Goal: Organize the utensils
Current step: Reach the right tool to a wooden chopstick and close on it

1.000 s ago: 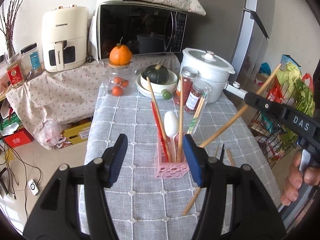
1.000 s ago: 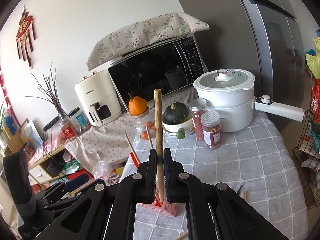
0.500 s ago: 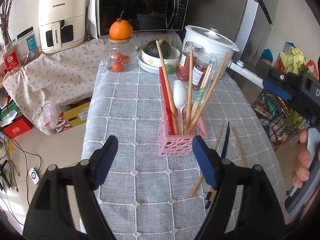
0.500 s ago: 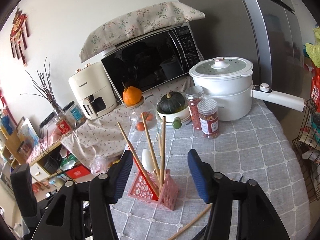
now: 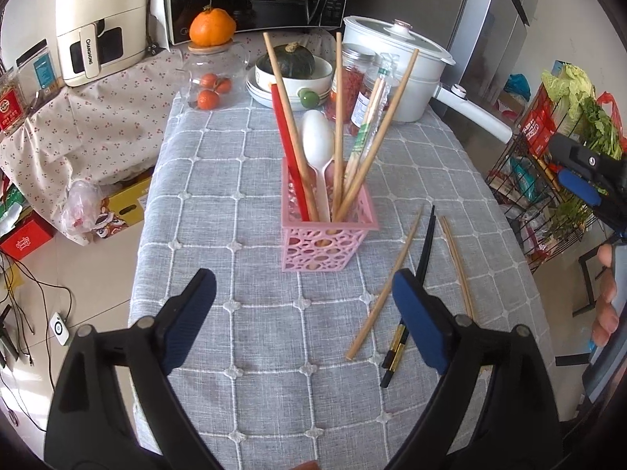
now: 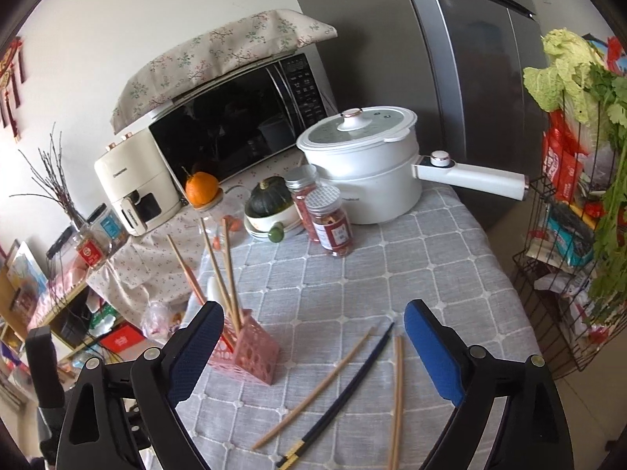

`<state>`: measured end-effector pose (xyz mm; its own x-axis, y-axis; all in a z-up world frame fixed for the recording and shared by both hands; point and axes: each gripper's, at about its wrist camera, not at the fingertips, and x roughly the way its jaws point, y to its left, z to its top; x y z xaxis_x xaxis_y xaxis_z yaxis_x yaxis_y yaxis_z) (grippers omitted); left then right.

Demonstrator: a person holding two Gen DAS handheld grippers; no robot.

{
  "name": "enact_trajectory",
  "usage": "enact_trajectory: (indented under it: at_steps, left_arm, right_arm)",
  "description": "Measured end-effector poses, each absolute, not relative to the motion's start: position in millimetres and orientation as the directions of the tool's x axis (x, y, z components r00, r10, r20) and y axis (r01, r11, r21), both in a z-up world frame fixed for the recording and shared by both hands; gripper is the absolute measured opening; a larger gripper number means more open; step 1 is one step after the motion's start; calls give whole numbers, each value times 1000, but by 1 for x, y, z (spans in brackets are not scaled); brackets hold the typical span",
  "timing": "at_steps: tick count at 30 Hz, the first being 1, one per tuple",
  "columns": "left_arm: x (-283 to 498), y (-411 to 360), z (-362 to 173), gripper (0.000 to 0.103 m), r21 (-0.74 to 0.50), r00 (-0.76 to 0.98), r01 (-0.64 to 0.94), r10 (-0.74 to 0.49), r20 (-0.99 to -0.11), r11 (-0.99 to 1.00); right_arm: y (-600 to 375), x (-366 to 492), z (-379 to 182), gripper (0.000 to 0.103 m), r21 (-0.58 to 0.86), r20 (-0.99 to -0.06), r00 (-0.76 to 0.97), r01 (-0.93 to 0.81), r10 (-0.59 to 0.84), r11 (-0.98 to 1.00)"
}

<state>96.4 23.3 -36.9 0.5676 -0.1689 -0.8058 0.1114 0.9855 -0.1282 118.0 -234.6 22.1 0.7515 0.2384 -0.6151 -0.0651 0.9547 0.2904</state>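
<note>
A pink lattice utensil holder (image 5: pixel 328 241) stands mid-table, also in the right wrist view (image 6: pixel 250 352). It holds several wooden chopsticks, a red stick and a white spoon (image 5: pixel 318 145). On the cloth to its right lie a wooden chopstick (image 5: pixel 386 288), a black chopstick pair (image 5: pixel 415 297) and another wooden pair (image 5: pixel 456 266); the right wrist view shows them too (image 6: pixel 313 389). My left gripper (image 5: pixel 301 313) is open and empty, short of the holder. My right gripper (image 6: pixel 313 352) is open and empty, above the loose chopsticks.
At the table's back stand a white pot with a long handle (image 5: pixel 395 66), two spice jars (image 6: pixel 329 223), a bowl with a squash (image 5: pixel 292 66) and a glass jar with an orange on top (image 5: pixel 213 70). A wire rack of vegetables (image 6: pixel 568 215) stands right of the table.
My right gripper let go of a wooden chopstick into the holder, opened and drew back to the right. My left gripper opened wider and pulled back from the holder.
</note>
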Motion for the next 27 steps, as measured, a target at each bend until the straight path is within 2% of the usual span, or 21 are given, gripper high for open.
enact_trajectory:
  at_steps: [7, 11, 15, 27]
  left_arm:
    - [98, 0, -46, 93, -104, 526, 143, -164, -834, 984]
    - [98, -13, -49, 94, -87, 522, 164, -161, -837, 983]
    - [99, -22, -51, 102, -100, 521, 172, -177, -835, 980]
    - [99, -30, -58, 102, -101, 561, 148, -168, -811, 984]
  right_arm:
    - [-263, 120, -3, 95, 195, -710, 690, 6, 137, 981]
    - [-273, 119, -16, 103, 138, -738, 669, 21, 89, 990]
    - [-277, 122, -29, 103, 96, -770, 636, 21, 60, 995]
    - [-298, 135, -72, 103, 184, -851, 509, 64, 127, 981]
